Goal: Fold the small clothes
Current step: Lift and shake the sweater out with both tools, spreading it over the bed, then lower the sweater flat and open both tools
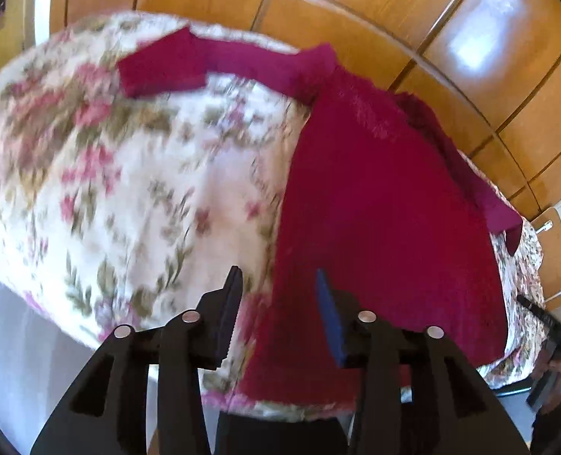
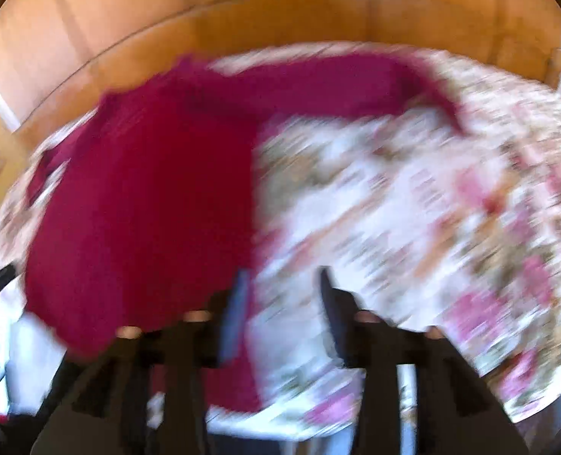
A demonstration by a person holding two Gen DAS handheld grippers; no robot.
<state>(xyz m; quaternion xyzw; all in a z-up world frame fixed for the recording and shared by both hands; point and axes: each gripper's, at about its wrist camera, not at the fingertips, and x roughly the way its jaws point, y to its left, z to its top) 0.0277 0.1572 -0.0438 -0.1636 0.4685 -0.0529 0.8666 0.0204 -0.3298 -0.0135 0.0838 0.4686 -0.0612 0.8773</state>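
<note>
Left wrist view: floral cover (image 1: 121, 174) fills the left and centre of frame. Left gripper (image 1: 278, 276) at bottom centre, jaws spread, nothing pinched, tips over the cover beside the garment's left edge. Red knit garment (image 1: 386, 204) lies flat at right, 1 sleeve running to upper left. Wooden floor (image 1: 470, 38) across the top.

Right wrist view, heavily blurred: same garment (image 2: 140, 204) at left, cover (image 2: 413, 208) at right. Right gripper (image 2: 284, 276) at bottom centre, jaws spread, empty.

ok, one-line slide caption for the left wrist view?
Left gripper, jaws open and empty, above a crimson sweater on a floral bedspread.
</note>
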